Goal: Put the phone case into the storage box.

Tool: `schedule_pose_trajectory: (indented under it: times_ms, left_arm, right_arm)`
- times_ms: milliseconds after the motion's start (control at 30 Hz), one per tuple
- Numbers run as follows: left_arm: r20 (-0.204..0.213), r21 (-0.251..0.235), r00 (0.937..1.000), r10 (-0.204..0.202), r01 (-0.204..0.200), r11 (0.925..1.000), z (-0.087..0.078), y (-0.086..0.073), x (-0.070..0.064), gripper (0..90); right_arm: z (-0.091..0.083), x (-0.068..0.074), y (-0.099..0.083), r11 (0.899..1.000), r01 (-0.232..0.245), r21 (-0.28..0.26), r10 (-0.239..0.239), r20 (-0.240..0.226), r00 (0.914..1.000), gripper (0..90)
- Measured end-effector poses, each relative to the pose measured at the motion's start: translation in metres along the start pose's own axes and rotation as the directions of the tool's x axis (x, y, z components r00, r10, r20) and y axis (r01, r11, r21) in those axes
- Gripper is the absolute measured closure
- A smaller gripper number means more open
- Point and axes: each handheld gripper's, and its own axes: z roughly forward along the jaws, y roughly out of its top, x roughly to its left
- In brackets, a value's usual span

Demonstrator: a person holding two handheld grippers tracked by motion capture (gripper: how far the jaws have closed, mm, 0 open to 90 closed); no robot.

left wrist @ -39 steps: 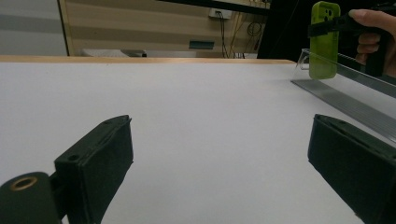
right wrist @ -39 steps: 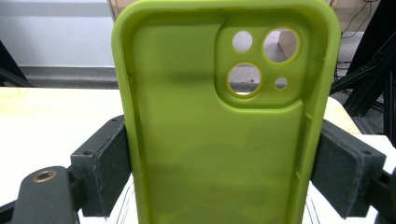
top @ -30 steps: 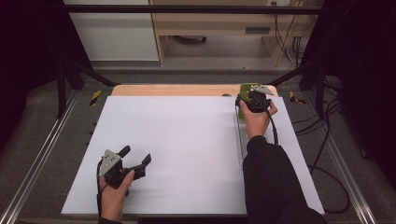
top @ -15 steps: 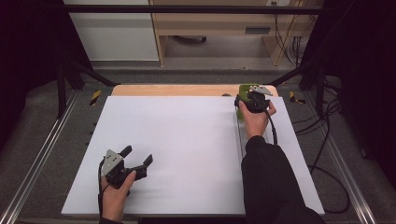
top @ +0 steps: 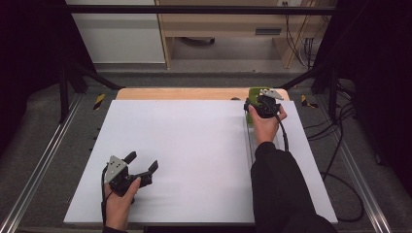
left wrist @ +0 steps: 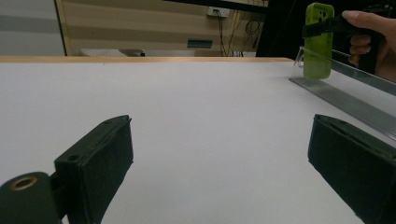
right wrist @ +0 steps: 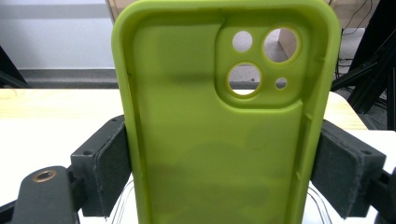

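Left hand-held gripper [top: 144, 165] gapes wide; right hand-held gripper [top: 263, 98], arm outstretched, is clamped.

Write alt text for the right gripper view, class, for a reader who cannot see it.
A lime-green phone case stands upright, its hollow inside facing the camera, clamped at both sides between the right gripper's black jaws. Camera cut-outs sit at its upper right; a white table lies behind.

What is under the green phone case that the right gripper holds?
Under the green case lies a clear plastic rail on the white table; the case's bottom edge seems to meet it. The right gripper clamps its sides. The contact itself cannot be seen.
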Motion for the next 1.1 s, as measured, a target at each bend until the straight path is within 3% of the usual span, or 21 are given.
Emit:
schedule_pose_trajectory:
  times_ms: [433,1100]
  left_arm:
    - [0.003,0.005,1.0,-0.002,0.002,1.0,0.0005,-0.0004,-0.0001,6.3]
    - [0.004,0.007,1.0,-0.002,0.002,1.0,0.0007,-0.0005,0.0006,6.3]
  right_arm:
    - [0.0004,0.0038,-0.0022,1.0,0.008,-0.017,-0.007,0.002,1.0,15.8]
    - [0.0022,-0.002,-0.0088,1.0,-0.014,-0.008,0.014,0.001,0.9999,15.7]
